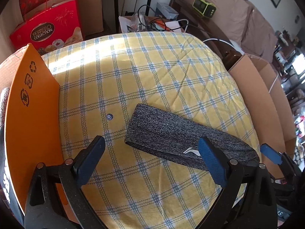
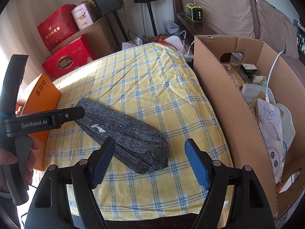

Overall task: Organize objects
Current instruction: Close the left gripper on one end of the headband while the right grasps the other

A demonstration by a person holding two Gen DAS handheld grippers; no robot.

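Centrally headband (image 1: 177, 137) flat on cloth (image 1: 133, 72), orange box (image 1: 28, 114) left edge.

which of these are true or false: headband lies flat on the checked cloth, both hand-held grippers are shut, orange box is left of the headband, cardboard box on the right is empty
1. The headband lies on the checked cloth: true.
2. Both grippers are shut: false. The left hand-held gripper and right hand-held gripper are open, holding nothing.
3. The orange box stands left of the headband: true.
4. The cardboard box is empty: false. It holds several items and a white cable.
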